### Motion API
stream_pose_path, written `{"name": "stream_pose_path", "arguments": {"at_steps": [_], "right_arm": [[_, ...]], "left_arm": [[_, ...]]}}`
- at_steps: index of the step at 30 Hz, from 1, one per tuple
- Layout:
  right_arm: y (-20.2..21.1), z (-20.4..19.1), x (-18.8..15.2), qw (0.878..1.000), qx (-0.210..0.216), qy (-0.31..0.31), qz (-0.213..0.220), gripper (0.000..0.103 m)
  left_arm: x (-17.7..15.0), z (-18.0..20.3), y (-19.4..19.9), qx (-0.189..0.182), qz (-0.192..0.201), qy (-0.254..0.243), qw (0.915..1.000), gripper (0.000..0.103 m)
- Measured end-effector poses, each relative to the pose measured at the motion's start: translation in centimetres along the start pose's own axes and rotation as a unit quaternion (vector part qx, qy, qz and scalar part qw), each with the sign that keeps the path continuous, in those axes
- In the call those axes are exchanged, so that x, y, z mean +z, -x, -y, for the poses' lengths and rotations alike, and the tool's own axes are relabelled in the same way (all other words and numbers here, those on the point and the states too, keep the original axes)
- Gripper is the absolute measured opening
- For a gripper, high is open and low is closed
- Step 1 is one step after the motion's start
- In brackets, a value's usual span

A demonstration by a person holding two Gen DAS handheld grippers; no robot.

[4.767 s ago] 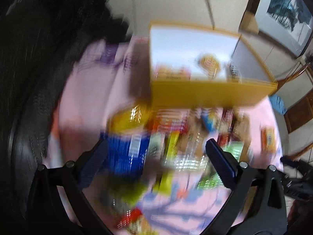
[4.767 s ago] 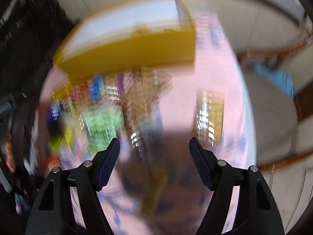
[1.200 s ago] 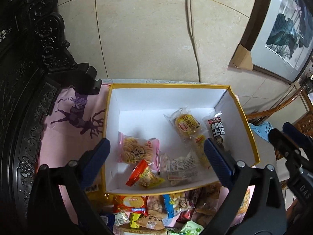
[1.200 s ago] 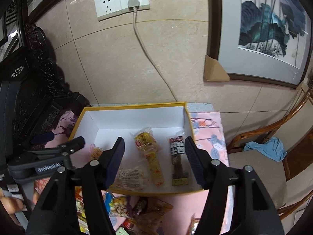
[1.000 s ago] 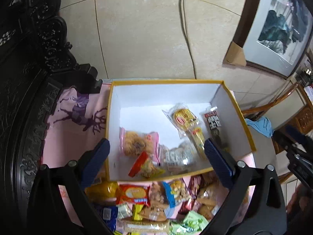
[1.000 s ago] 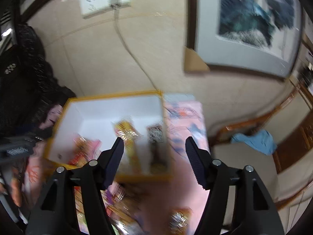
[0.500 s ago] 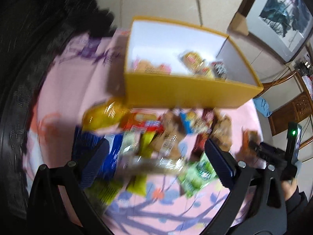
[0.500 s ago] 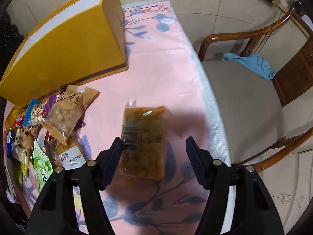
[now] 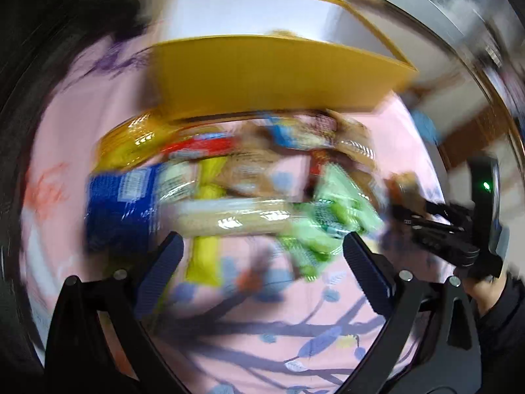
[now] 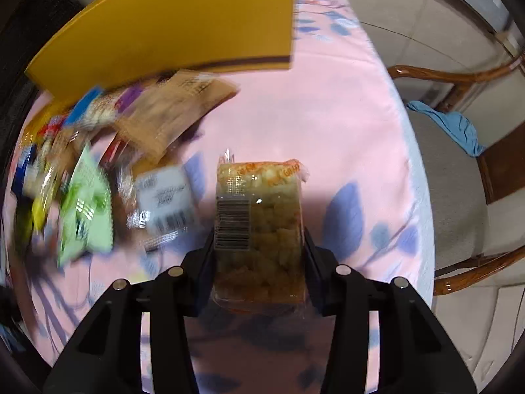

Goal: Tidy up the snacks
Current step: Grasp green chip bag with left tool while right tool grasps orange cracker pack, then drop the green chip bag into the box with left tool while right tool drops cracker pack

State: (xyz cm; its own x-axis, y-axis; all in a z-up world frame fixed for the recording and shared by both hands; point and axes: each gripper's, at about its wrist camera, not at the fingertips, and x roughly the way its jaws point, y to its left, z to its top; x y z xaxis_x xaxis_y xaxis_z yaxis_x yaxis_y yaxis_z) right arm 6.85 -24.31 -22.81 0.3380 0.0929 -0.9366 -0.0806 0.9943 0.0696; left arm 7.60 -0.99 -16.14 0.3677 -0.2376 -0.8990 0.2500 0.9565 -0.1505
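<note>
The clear snack packet (image 10: 259, 226), filled with golden-brown pieces and carrying a barcode label on its left half, sits between the fingers of the right gripper (image 10: 259, 249), which are closed against both of its long sides; half a second earlier the same fingers stood wide apart around the packet as it lay on the cloth. The packet lies over the pink leaf-print cloth (image 10: 328, 105) covering the bench, well apart from the yellow box (image 10: 183, 23) at the far side. Only the outer wall of the box shows in the right wrist view; in the left wrist view the yellow box (image 9: 269, 75) shows a white inner wall, and its contents cannot be made out through the blur. In front of the box lies the loose pile of snacks (image 9: 229, 177), among them a blue packet (image 9: 121, 203), a green packet (image 9: 331, 216), a long tan packet (image 9: 236, 220) and a yellow packet (image 9: 128, 141). The left gripper (image 9: 261, 259) has its fingers spread wide with nothing between them, above the near edge of the pile; one second earlier it looked down into the box. To the right of the bench stands a wooden chair (image 10: 459, 177) with a blue rag (image 10: 449, 124) on its seat.
</note>
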Motion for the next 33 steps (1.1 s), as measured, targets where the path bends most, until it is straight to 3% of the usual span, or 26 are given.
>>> {"name": "stream_pose_path", "arguments": {"at_steps": [2,5,13,15,19,22,28,33], "right_arm": [[0.3,-0.4,-0.7,1.0,0.002,0.003,0.002,0.049],[0.5,0.1,-0.7,1.0,0.014,-0.011,0.0,0.049],[0.4,0.3,-0.8,0.999,0.023,-0.029,0.002,0.05],[0.4,0.2,-0.7,0.999,0.024,-0.03,0.001,0.05],[0.5,0.3,-0.9,0.999,0.02,-0.03,0.001,0.05],[0.5,0.0,-0.8,1.0,0.013,-0.027,0.0,0.049],[0.4,-0.3,-0.9,1.0,0.005,-0.025,0.005,0.049],[0.8,-0.8,-1.4,1.0,0.002,-0.02,0.016,0.047]], "left_arm": [[0.4,2.6,-1.5,-0.017,-0.014,-0.072,0.9972,0.099],[0.7,5.4,-4.6,-0.005,-0.047,-0.161,0.9858,0.1],[0.9,6.6,-10.7,0.007,-0.092,-0.243,0.9655,0.101],[1.0,6.2,-10.6,-0.004,-0.072,-0.235,0.9692,0.101],[1.3,4.8,-9.3,-0.027,-0.042,-0.181,0.9822,0.062],[0.8,3.3,-8.4,-0.034,-0.036,-0.131,0.9901,0.053],[-2.9,1.6,-5.3,-0.048,-0.03,-0.057,0.9968,0.043],[-3.8,0.1,-1.8,-0.042,-0.01,-0.024,0.9988,0.04]]}}
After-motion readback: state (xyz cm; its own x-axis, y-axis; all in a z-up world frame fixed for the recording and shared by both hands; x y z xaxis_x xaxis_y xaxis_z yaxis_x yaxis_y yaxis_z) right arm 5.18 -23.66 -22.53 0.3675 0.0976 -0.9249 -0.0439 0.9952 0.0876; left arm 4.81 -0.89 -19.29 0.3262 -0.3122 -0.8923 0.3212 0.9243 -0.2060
